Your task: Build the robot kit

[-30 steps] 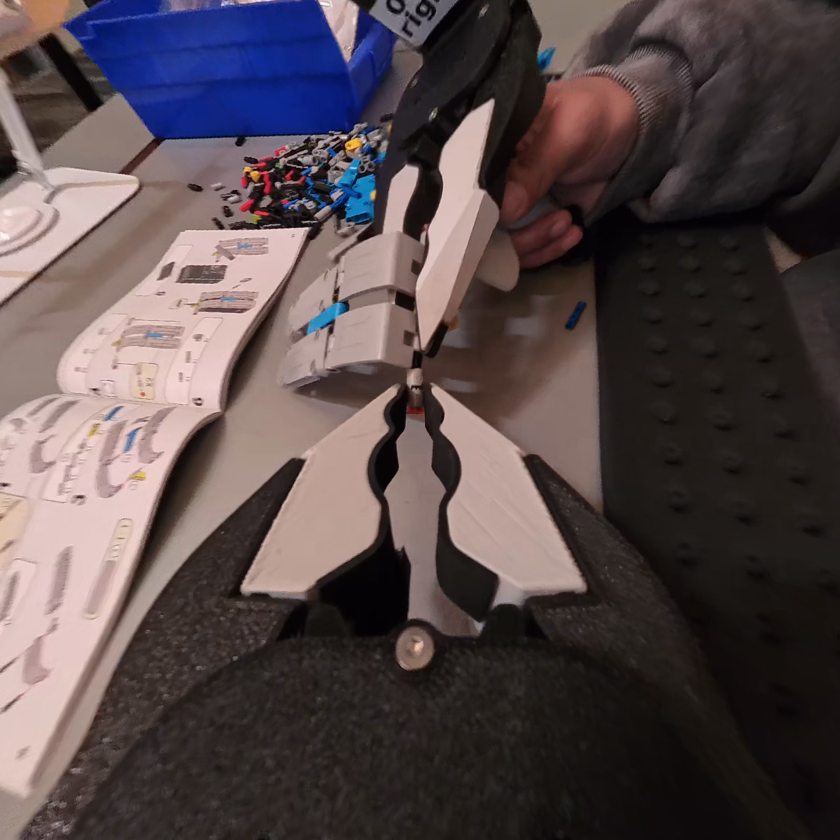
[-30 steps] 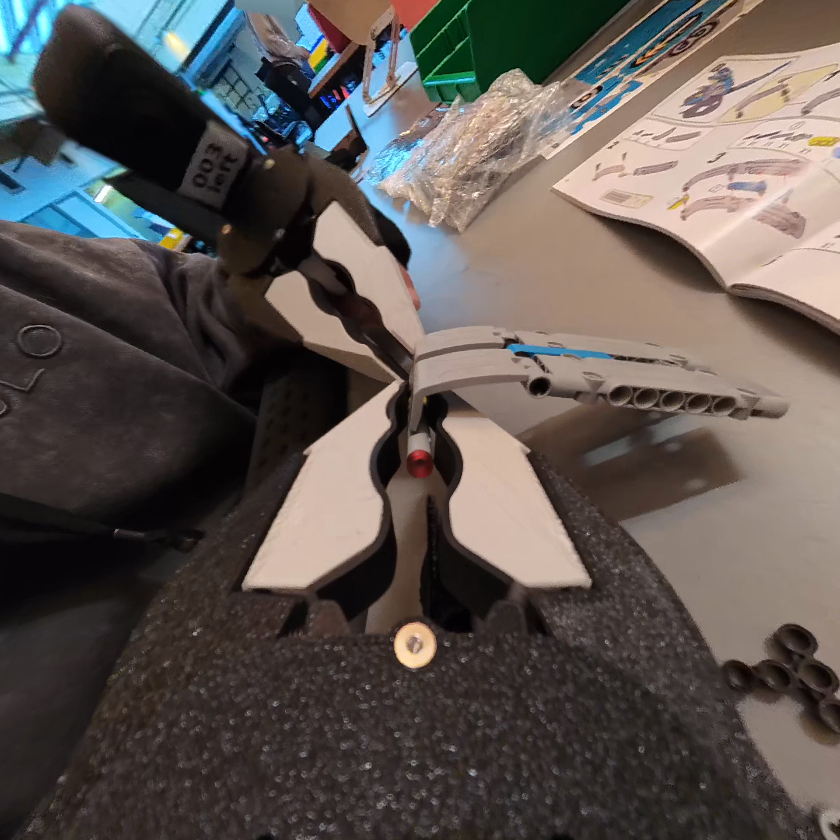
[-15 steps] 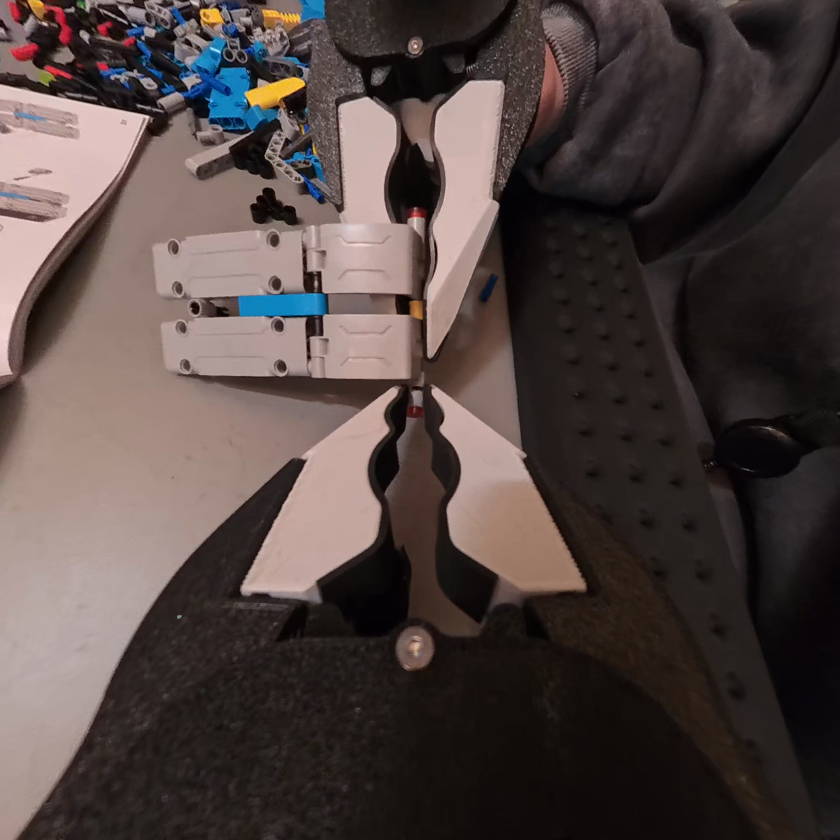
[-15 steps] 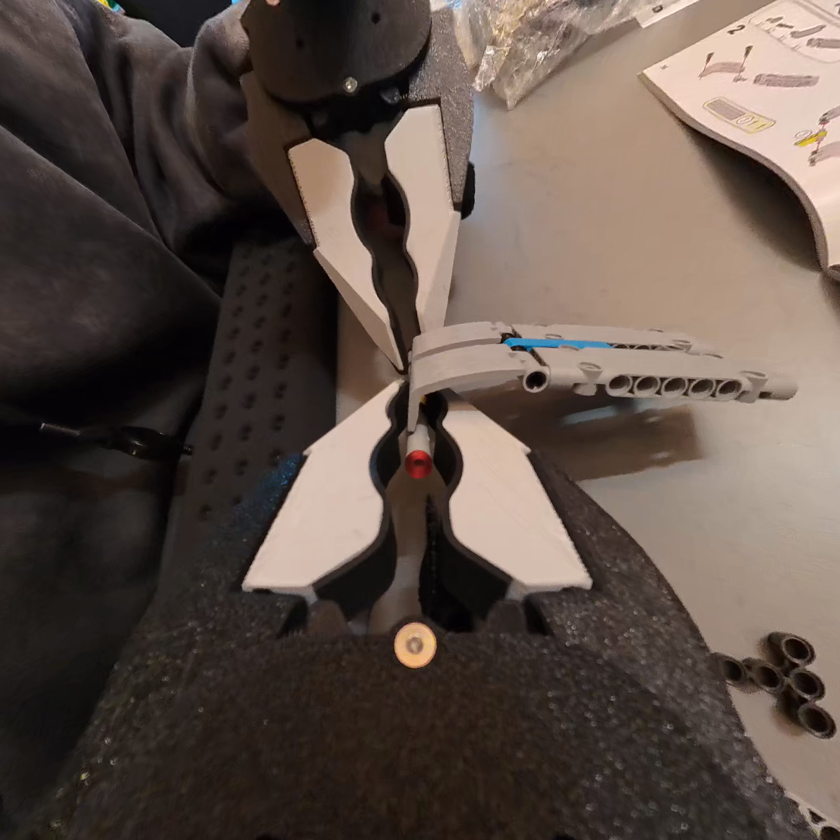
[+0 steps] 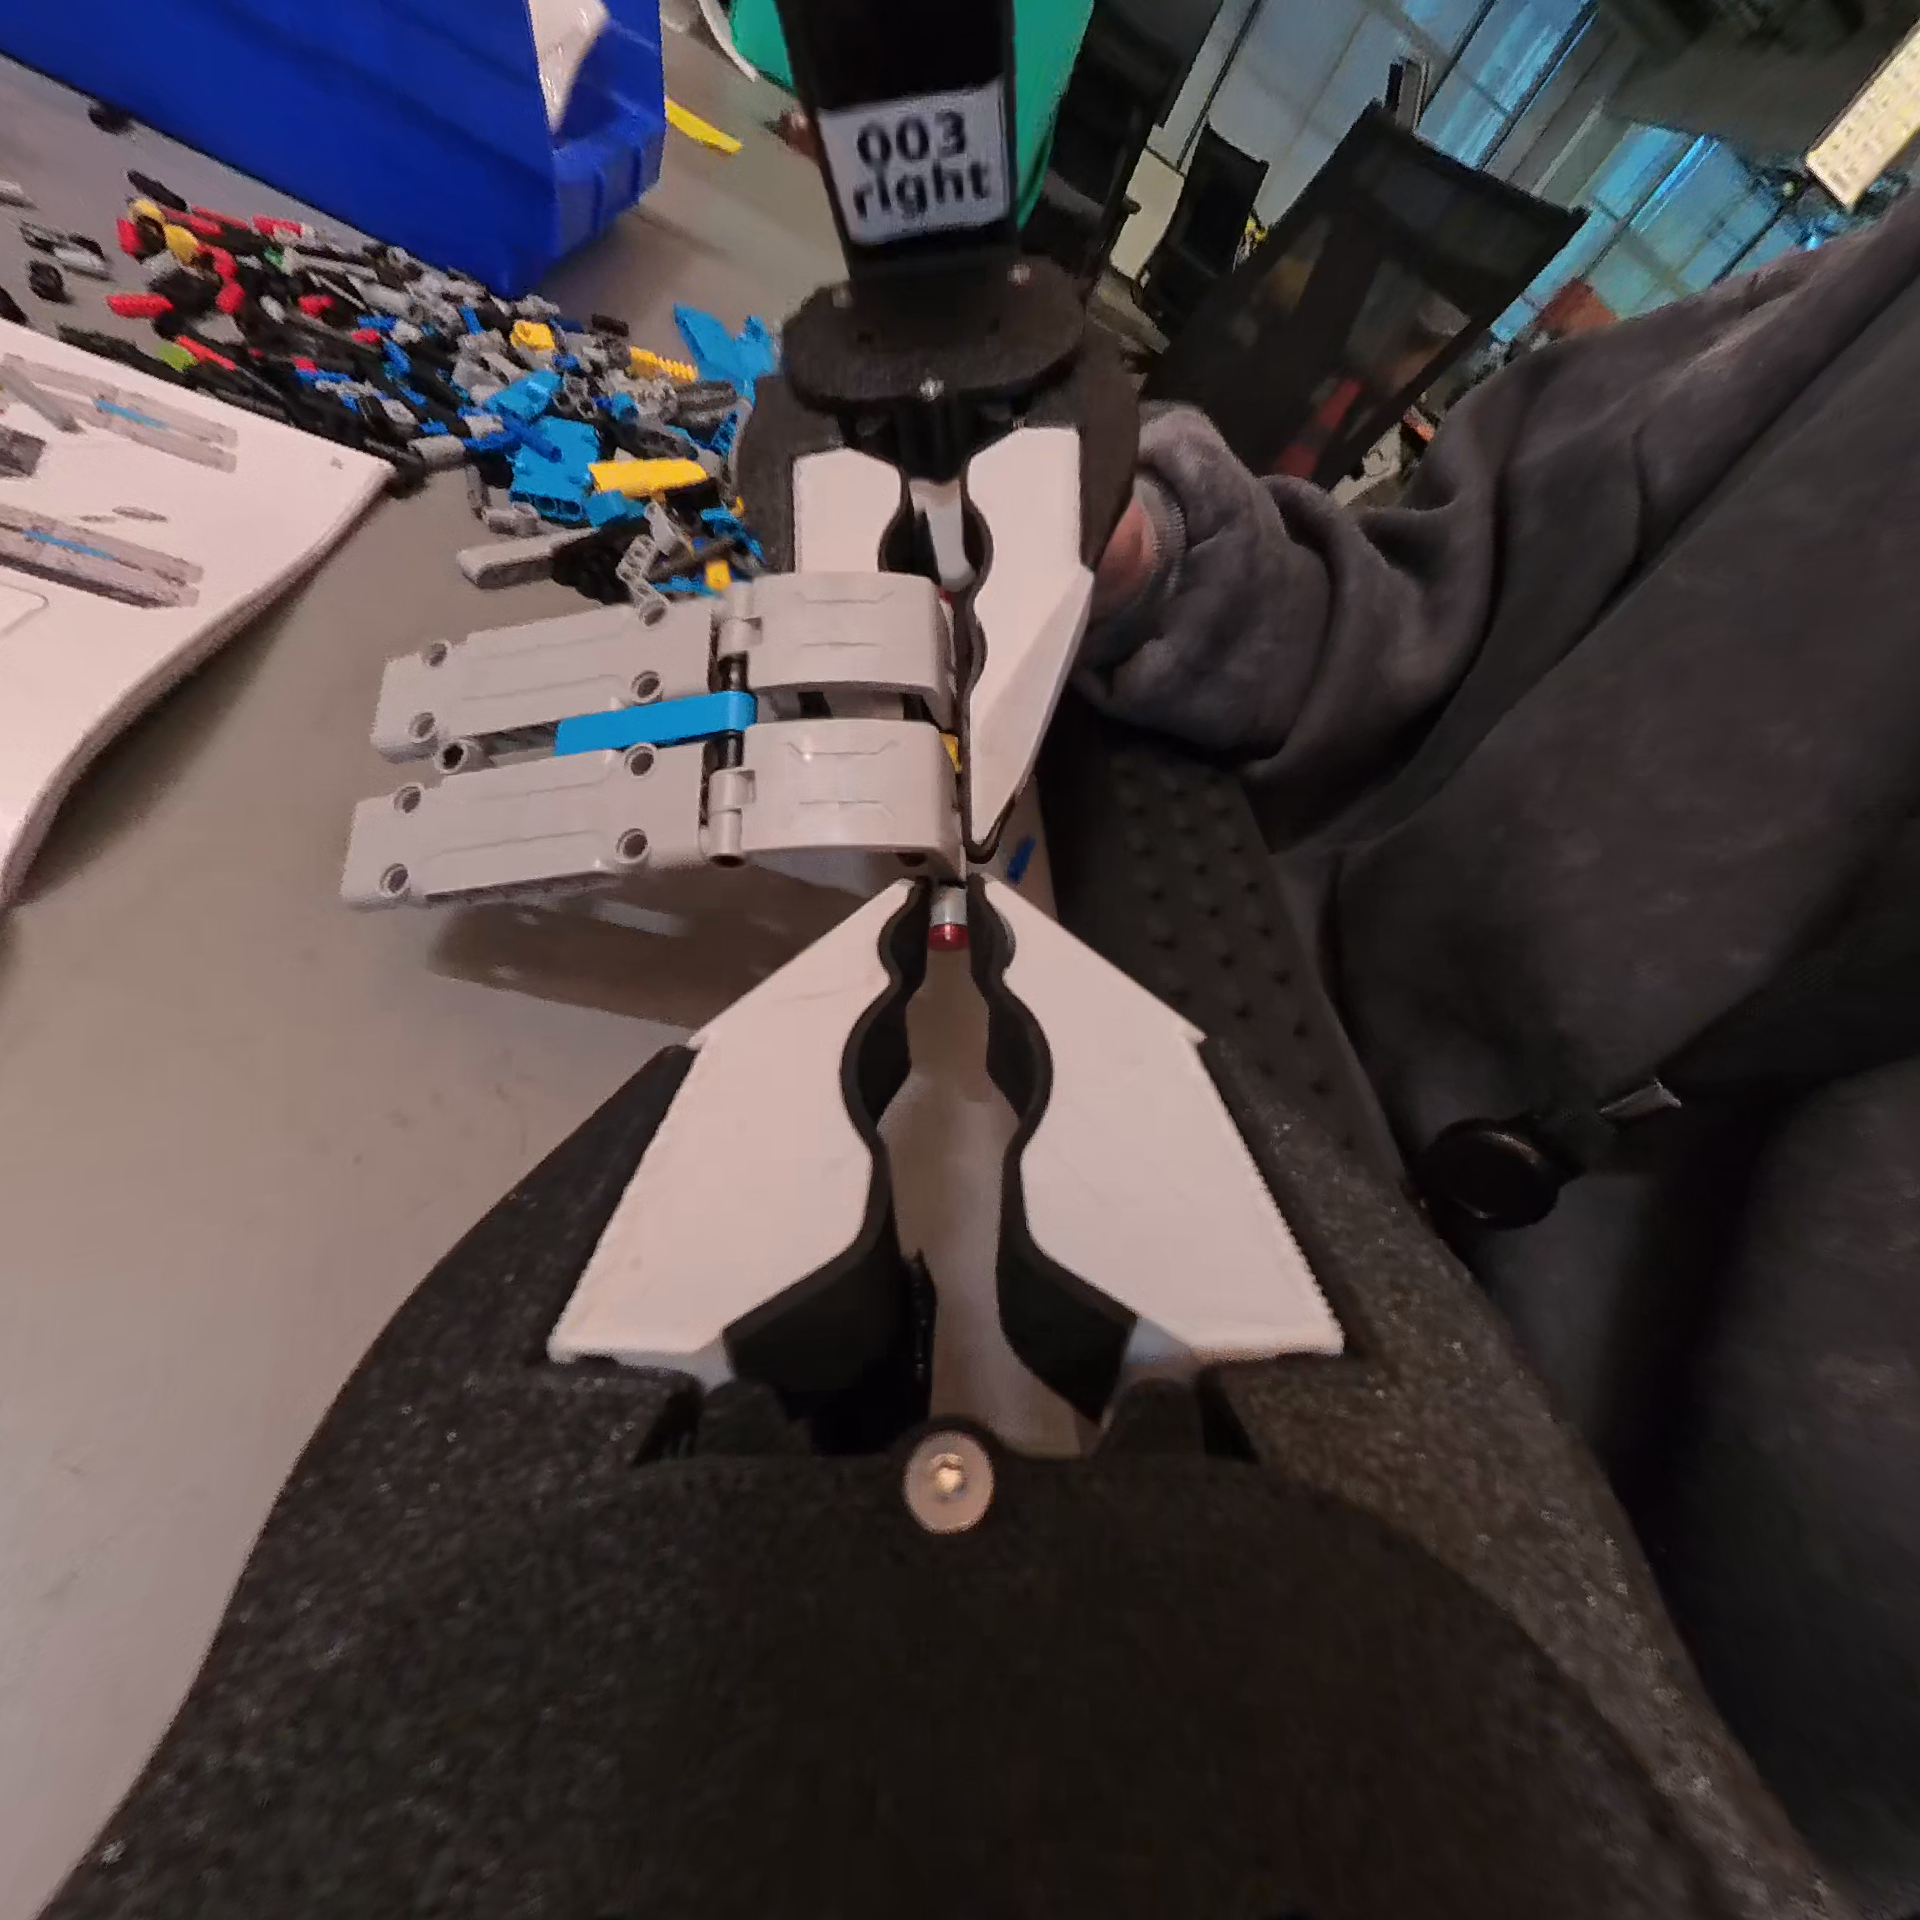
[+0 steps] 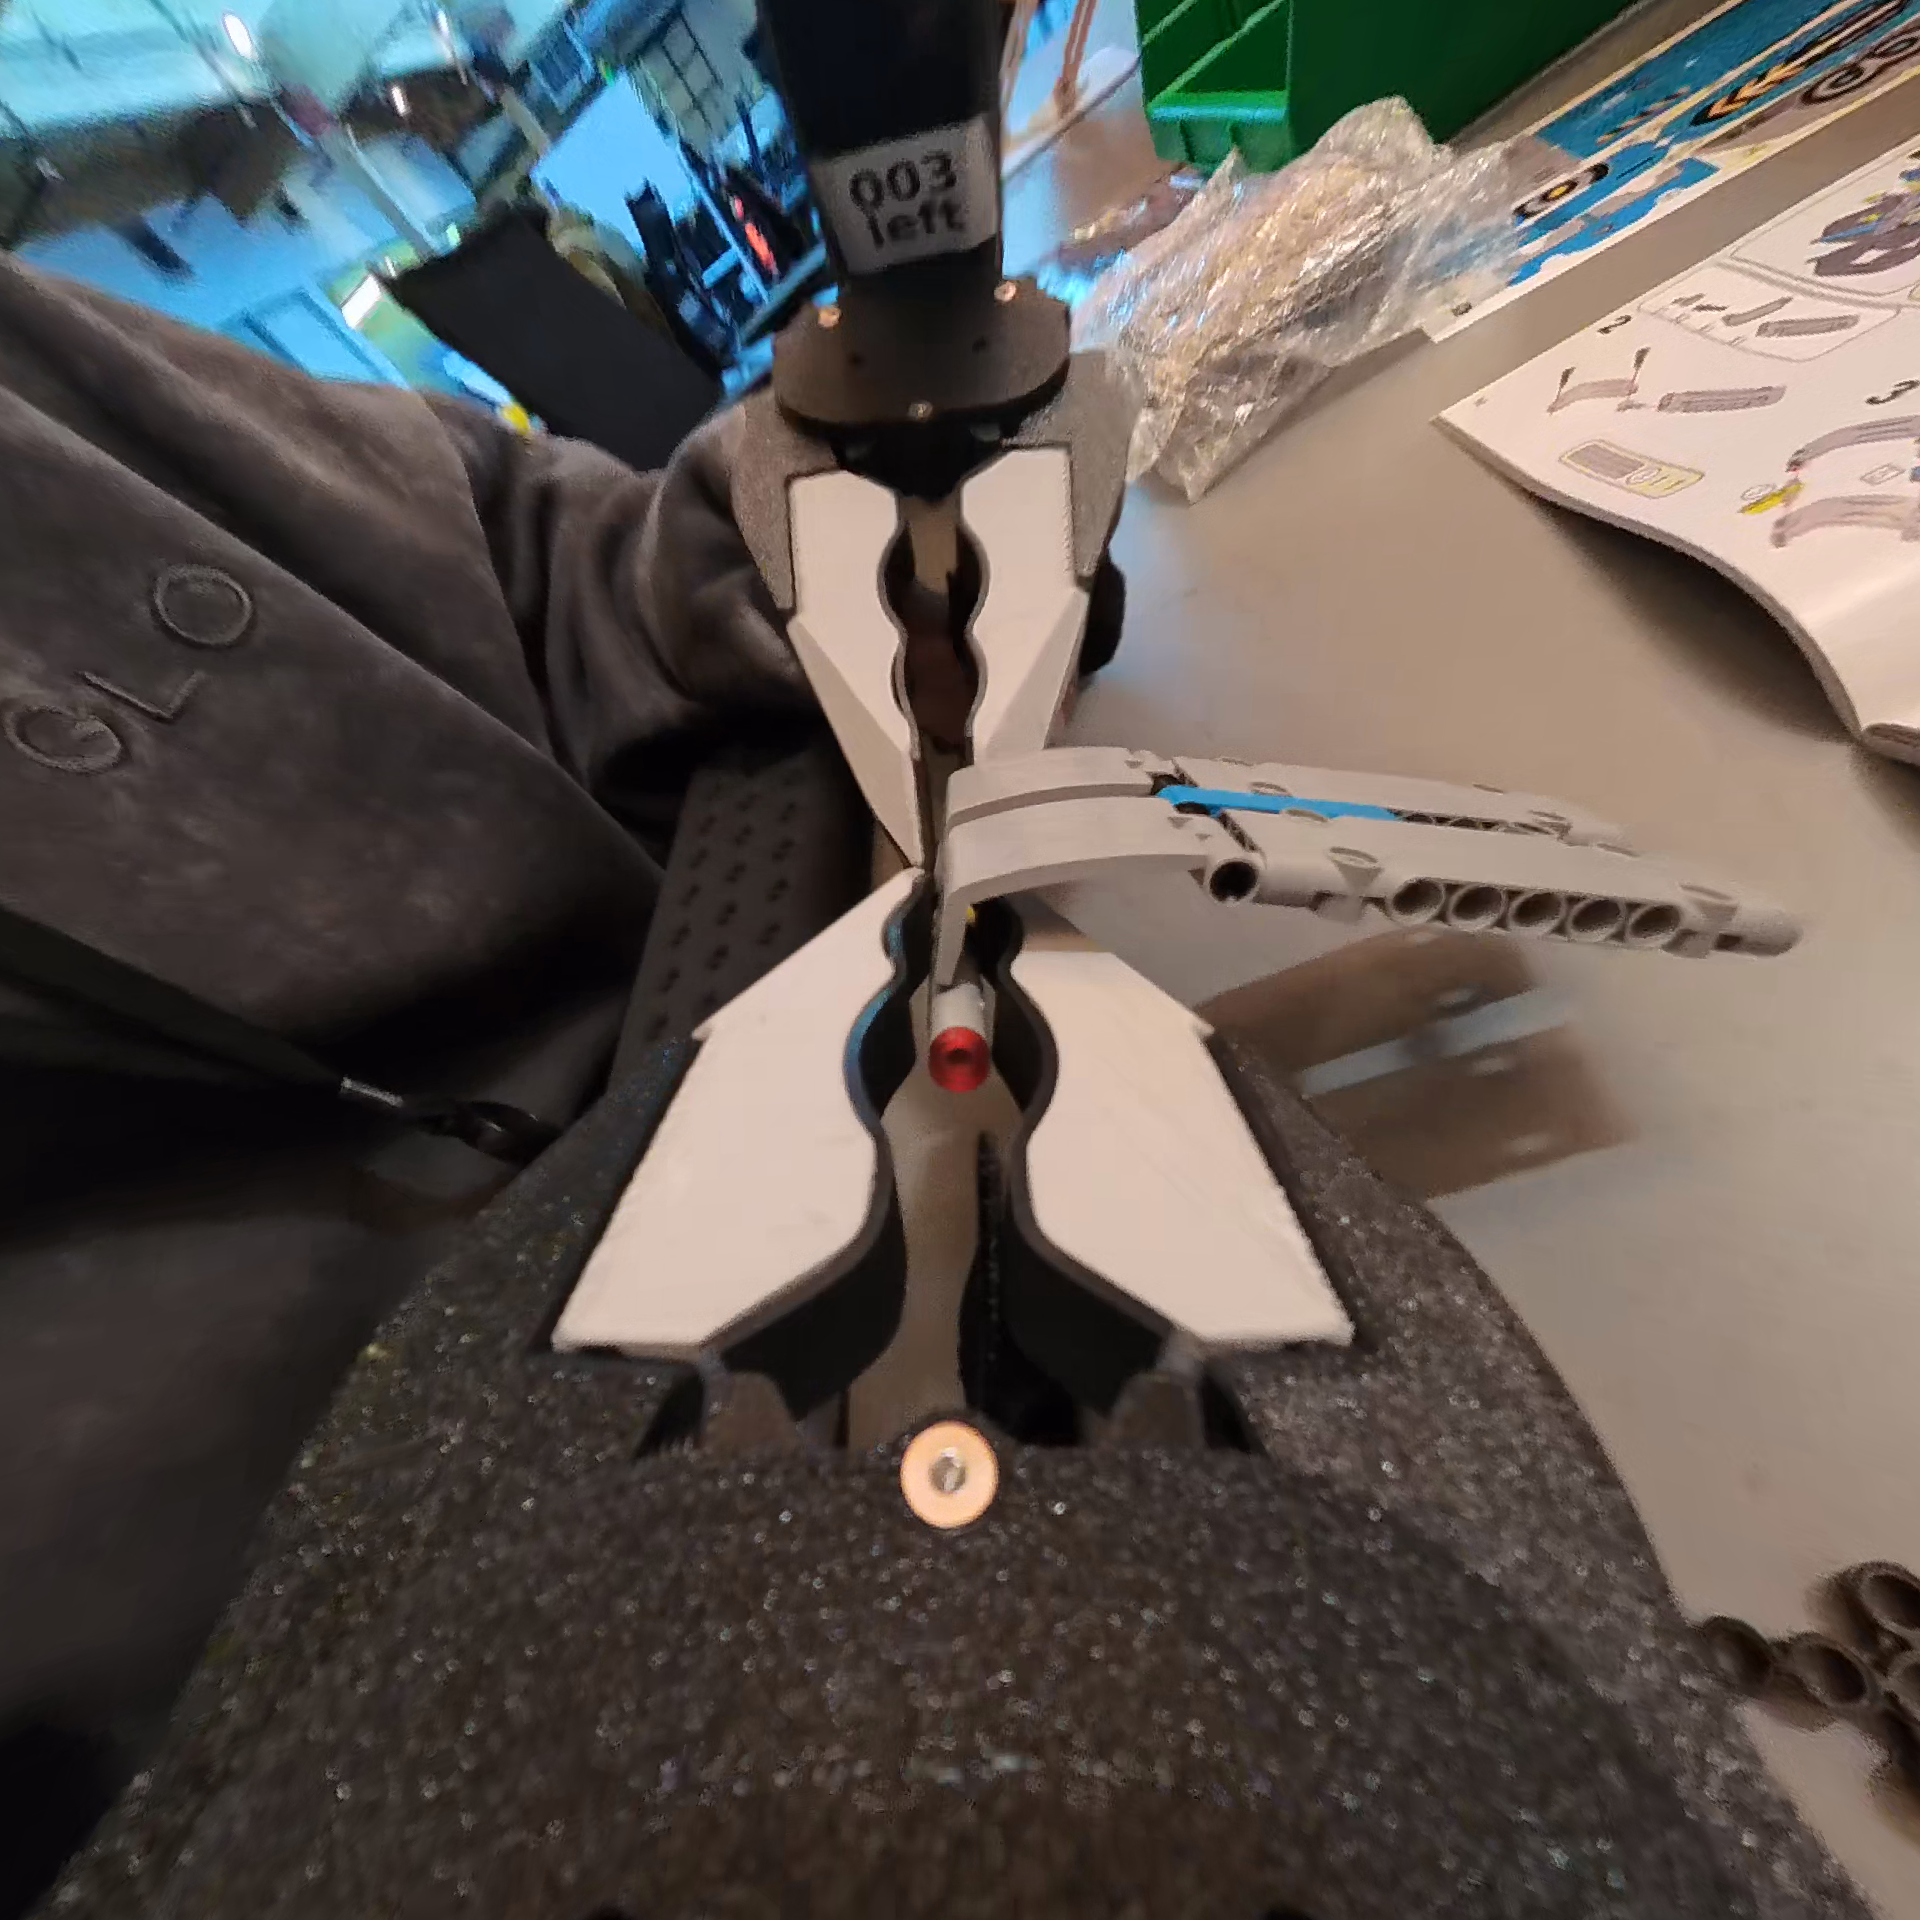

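Observation:
A grey brick assembly point(image 5: 665, 748) with a blue beam point(image 5: 655, 719) hangs just above the grey table, its long panels pointing away from the person. My left gripper point(image 5: 948, 883) is shut on a short grey pin with a red end point(image 5: 948, 925) at the assembly's near edge. My right gripper point(image 5: 966, 831) faces it from the far side, shut on the same end of the assembly. In the right wrist view my right gripper point(image 6: 961, 888) clamps the assembly point(image 6: 1351, 862) beside a red-tipped pin point(image 6: 958, 1044). The left gripper point(image 6: 925, 831) meets it tip to tip.
A pile of loose pieces point(image 5: 499, 416) and a blue bin point(image 5: 416, 114) lie behind. An open instruction booklet point(image 5: 125, 540) is left of them and also shows in the right wrist view point(image 6: 1766, 499). A black studded mat point(image 5: 1195, 883), a plastic bag point(image 6: 1278, 281) and black connectors point(image 6: 1849, 1683) lie nearby. The grippers are tip to tip, or close to it.
Both grippers have stayed shut on the assembly. The right gripper has swung from a slant into line with the left, tip to tip. Both have pitched up, so the room behind shows.

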A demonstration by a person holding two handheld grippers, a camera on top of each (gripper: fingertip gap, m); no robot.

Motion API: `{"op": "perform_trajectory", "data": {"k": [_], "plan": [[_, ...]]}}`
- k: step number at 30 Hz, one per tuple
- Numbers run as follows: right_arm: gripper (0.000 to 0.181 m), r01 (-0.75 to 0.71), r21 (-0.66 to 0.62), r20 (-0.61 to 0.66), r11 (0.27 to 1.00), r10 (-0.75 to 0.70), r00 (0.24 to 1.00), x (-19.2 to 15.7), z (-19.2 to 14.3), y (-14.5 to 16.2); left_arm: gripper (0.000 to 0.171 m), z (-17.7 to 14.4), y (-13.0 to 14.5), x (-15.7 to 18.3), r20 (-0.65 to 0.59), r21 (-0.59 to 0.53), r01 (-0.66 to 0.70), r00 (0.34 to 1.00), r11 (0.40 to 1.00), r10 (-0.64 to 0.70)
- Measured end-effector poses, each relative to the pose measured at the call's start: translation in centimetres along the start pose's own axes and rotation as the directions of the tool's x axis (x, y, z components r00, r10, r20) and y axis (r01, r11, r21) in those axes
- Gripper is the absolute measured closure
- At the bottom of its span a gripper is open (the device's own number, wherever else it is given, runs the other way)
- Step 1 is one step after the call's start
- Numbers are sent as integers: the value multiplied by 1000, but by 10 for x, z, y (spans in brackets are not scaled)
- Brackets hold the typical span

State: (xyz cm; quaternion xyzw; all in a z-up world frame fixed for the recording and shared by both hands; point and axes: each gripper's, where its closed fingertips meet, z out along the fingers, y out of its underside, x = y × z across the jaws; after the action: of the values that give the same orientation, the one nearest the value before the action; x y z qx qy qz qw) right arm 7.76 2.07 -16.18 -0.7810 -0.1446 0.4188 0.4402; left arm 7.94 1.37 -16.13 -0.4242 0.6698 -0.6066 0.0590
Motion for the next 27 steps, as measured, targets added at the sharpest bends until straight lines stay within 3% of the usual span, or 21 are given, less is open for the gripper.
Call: {"op": "perform_trajectory", "data": {"k": [4, 7, 12, 16, 19, 22, 24, 27], "plan": [[175, -69, 48, 8, 996, 69, 998, 4, -1, -5, 165, -4, -2, -4, 31, 6, -23, 999, 1000, 23], [167, -86, 95, -15, 992, 88, 996, 10, -11, -11, 165, -7, 0, -8, 25, 11, 45, 999, 999, -46], [175, -101, 90, -7, 991, 102, 995, 10, -14, -10, 165, -9, 0, -9, -25, 24, 167, 986, 986, -166], [176, -3, 95, -12, 995, 5, 1000, 3, -14, -13, 167, -12, -6, -4, -155, 45, 369, 921, 928, -358], [176, 32, 92, 22, 995, -35, 999, -6, -15, -14, 167, -12, -8, 5, -275, 11, 518, 824, 856, -495], [176, 0, 101, 47, 995, -5, 999, -7, -15, -15, 166, -13, -10, 7, -310, 4, 547, 797, 837, -519], [176, 70, 106, 24, 992, -73, 997, -11, -16, -17, 138, -16, -18, 8, -357, 33, 584, 765, 811, -537], [175, 168, 95, -38, 981, -165, 986, -11, -11, -17, 135, -26, -33, 4, -444, 90, 654, 701, 751, -558]]}}
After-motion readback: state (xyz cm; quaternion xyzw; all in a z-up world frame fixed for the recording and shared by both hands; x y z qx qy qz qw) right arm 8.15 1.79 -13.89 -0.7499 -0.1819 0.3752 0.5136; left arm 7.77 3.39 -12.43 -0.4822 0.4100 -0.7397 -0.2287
